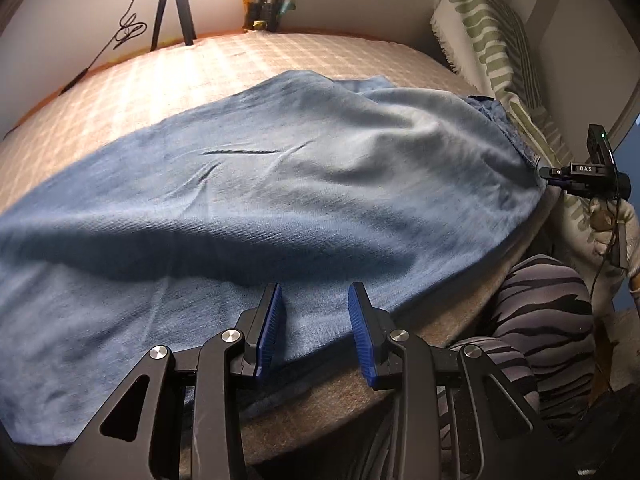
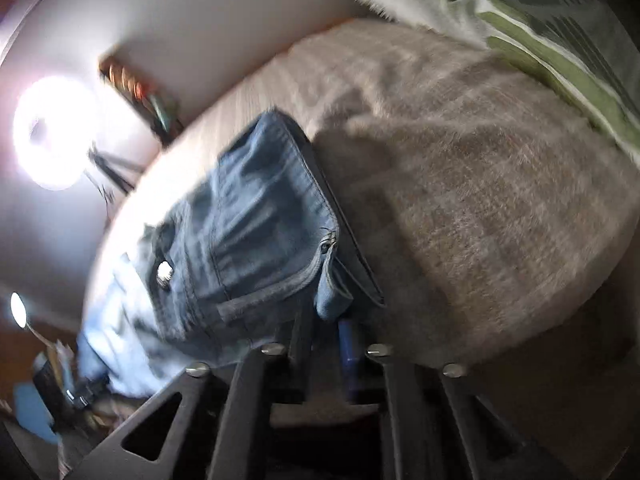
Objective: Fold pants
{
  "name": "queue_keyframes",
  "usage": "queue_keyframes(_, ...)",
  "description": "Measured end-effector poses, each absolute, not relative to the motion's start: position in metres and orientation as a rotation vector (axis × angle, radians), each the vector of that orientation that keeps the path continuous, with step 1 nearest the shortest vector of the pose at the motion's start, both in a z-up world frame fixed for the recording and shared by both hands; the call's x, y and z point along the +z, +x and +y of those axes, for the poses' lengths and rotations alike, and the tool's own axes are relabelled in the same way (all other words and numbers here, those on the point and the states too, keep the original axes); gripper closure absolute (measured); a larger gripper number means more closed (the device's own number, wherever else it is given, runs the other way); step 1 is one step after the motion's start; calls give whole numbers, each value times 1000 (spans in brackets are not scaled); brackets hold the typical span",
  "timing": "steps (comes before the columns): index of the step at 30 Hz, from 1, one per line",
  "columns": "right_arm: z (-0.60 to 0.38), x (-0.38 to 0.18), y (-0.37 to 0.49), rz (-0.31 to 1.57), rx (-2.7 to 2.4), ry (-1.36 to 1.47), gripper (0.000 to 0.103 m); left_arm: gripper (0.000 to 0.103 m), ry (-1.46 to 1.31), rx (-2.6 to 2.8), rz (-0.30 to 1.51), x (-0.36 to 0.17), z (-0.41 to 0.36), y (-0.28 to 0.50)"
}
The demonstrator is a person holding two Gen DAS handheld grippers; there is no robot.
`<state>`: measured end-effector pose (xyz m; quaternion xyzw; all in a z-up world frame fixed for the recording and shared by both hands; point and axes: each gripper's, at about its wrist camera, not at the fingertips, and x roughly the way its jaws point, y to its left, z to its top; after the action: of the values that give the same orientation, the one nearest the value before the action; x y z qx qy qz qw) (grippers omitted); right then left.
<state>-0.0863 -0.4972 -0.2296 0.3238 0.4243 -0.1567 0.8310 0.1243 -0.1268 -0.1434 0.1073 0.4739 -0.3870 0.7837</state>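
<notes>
The left gripper (image 1: pixel 316 332) stood released, its blue pads (image 1: pixel 272 328) apart above the near edge of the pants (image 1: pixel 260 184), nothing pressed between them. The pants lay spread ahead of it across the bed (image 1: pixel 160 76), a shadowed fold just beyond the fingertips. The bed carried a pale checked cover. A green-patterned pillow (image 1: pixel 488 40) leaned at the far right. A tripod (image 1: pixel 172 12) stood past the far edge of the bed, against a plain wall. To the right, the right gripper (image 1: pixel 576 178) met the far end of the pants. A person's striped leg (image 1: pixel 540 320) showed beside the bed, lower right of the left gripper.

In the right wrist view, the right gripper (image 2: pixel 326 344) sat at the waistband, with a belt loop (image 2: pixel 332 296) hanging at its fingertips. Its jaws had a small gap, but blur and the overhanging denim hid whether the pads pressed on cloth; its state could not be told. The metal button (image 2: pixel 164 272) lay ahead and left. A bright lamp (image 2: pixel 52 132) glared at far left. The whole view was smeared by motion, and objects at lower left could not be identified.
</notes>
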Motion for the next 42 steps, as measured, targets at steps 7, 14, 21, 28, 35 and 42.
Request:
queue_keyframes(7,-539,-180,-69,778,-246,588,32,71,227,-829,1013,-145,-126,126)
queue_keyframes(14,-578,-200,29,837,-117,559,24,71,217,-808,1011,-146,-127,126)
queue_keyframes(21,-585,-238,69,866,18,608,18,71,221,-788,1011,-146,-131,128)
queue_keyframes(28,-562,-239,69,887,107,601,71,71,234,-778,1011,-146,-133,129)
queue_keyframes(35,-533,-183,24,720,-76,428,92,71,239,-776,1005,-146,-133,128)
queue_keyframes(42,-536,-224,50,850,-210,394,76,71,266,-776,987,-146,-132,123)
